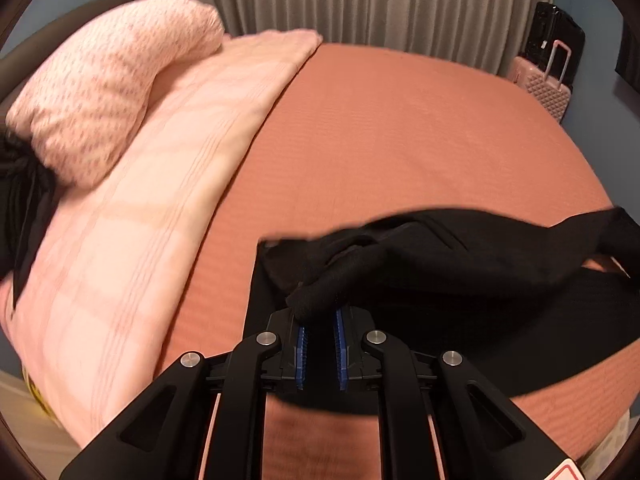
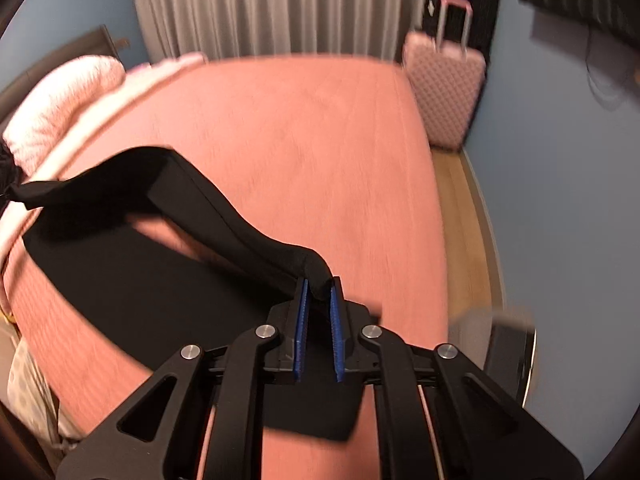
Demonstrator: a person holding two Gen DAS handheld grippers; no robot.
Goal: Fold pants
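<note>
No text, label, brand or number can be read anywhere.

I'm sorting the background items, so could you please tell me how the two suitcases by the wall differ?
The pink suitcase is pale with a quilted diamond shell; the black suitcase is dark and ribbed. The pink one stands in front with its handle raised; the black one stands behind, partly hidden. Both are upright beside the bed.

Left gripper (image 1: pixel 320 316) and right gripper (image 2: pixel 318 286), fingers clamped, angled downward.
</note>
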